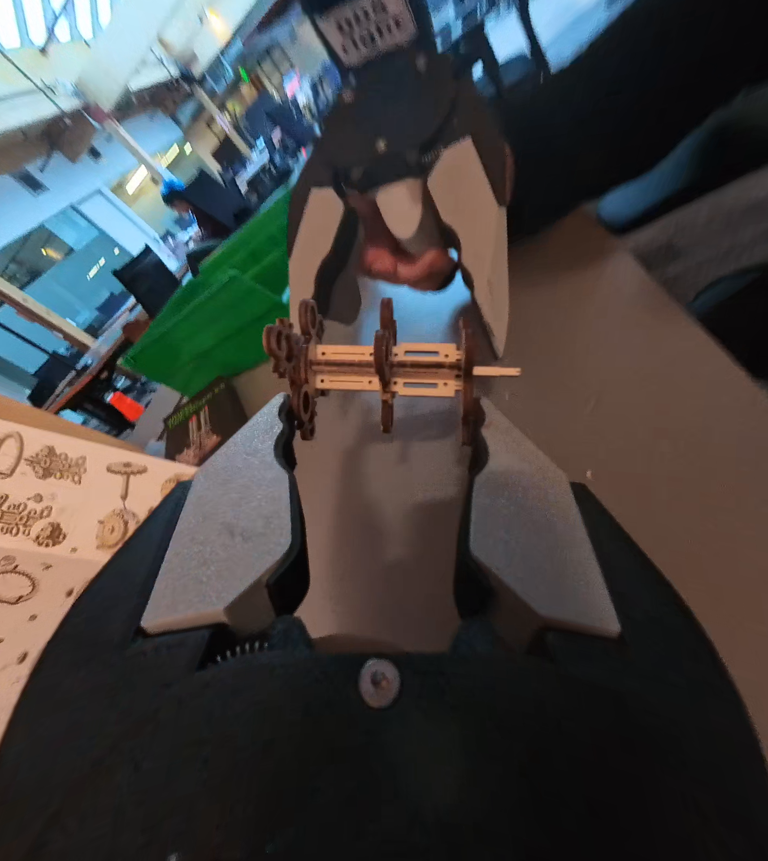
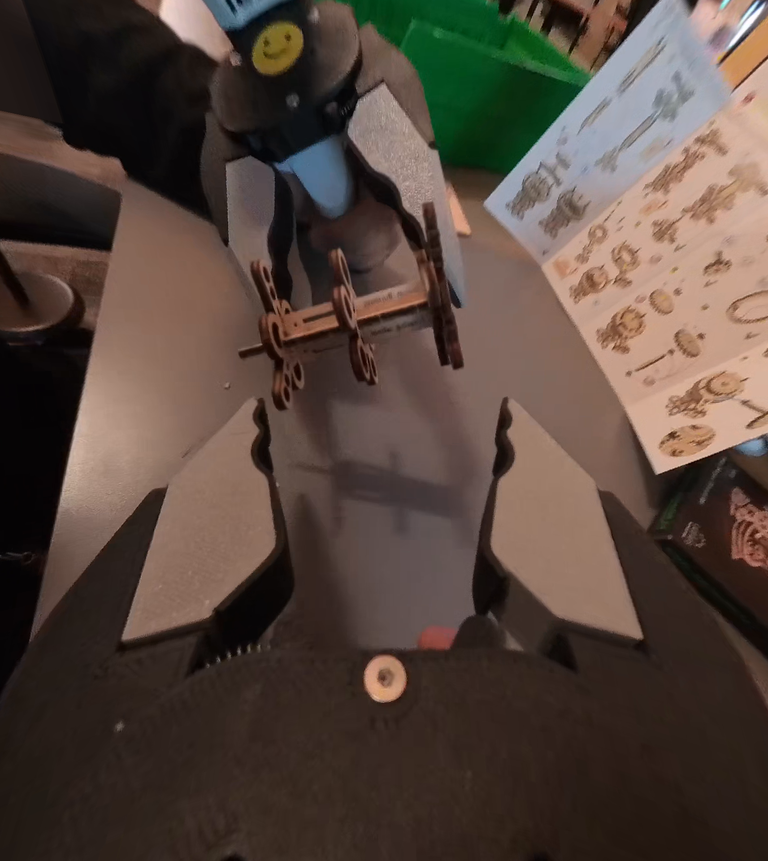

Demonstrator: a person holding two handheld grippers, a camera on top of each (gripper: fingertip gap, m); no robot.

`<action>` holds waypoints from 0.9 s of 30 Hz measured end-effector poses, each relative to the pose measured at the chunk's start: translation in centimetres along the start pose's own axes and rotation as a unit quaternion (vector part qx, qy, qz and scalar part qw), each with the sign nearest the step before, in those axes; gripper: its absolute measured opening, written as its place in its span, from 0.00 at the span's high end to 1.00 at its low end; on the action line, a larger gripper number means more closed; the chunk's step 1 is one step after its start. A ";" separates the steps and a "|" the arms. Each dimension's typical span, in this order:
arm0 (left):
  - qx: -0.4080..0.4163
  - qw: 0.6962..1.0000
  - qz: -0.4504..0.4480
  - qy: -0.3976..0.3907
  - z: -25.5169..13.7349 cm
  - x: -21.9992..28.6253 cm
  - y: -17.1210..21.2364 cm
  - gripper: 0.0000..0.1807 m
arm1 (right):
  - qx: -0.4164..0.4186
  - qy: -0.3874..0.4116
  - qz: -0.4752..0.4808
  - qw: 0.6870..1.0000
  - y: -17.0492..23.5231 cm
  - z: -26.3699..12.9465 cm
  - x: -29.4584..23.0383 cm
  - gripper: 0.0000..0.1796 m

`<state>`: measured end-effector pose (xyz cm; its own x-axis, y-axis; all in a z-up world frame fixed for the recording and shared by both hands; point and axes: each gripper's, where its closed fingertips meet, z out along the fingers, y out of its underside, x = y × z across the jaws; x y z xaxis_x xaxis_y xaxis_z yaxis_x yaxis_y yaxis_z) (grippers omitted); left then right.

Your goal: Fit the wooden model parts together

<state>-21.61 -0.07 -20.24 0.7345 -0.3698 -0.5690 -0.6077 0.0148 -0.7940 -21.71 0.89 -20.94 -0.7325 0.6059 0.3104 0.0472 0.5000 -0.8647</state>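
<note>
A wooden model assembly [image 1: 386,368] has pale slotted bars between dark gear and flower-shaped discs. A thin axle [image 1: 498,371] sticks out of one end. My left gripper [image 1: 379,414] is shut on the assembly lengthwise, fingertips on its end discs, and holds it above the grey table [image 1: 629,419]. My right gripper [image 1: 419,326] faces it from the far side, open. In the right wrist view the assembly [image 2: 354,321] hangs in the left gripper [image 2: 363,289]. My right gripper [image 2: 382,419] is open and empty just short of it.
A printed instruction sheet [image 2: 675,279] lies to the right, and shows at left in the left wrist view [image 1: 23,512]. A dark box [image 2: 745,536] sits beside it. Green bins [image 2: 479,93] stand behind the table. A chair [image 1: 698,195] is at the table's far edge.
</note>
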 end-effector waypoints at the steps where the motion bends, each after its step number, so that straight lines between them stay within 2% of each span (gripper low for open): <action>1: 0.029 0.999 -0.016 0.000 -0.1 -0.2 -0.9 0.60 | 0.018 0.003 -0.007 1.000 -0.7 -0.3 0.0 0.49; 7: 0.108 0.993 -0.043 0.003 -0.3 -0.3 -3.3 0.60 | 0.077 0.004 -0.048 0.996 -3.7 -0.9 -1.0 0.57; 12: 0.139 0.989 -0.050 0.019 -0.6 0.3 -4.3 0.60 | 0.107 -0.014 -0.058 0.992 -4.8 -1.1 -2.0 0.56; 22: 0.210 0.975 -0.070 0.020 -1.4 0.2 -6.1 0.60 | 0.155 0.014 -0.085 0.984 -7.2 -1.6 -2.3 0.56; 27: 0.217 0.972 -0.081 0.023 -1.3 0.2 -6.3 0.60 | 0.166 0.010 -0.083 0.983 -7.3 -1.8 -2.4 0.56</action>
<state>-18.02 -1.41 -15.04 0.7891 -0.4418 -0.4268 -0.2926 0.3406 -0.8935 -19.11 -3.15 -14.64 -0.6977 0.5467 0.4630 -0.2980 0.3663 -0.8815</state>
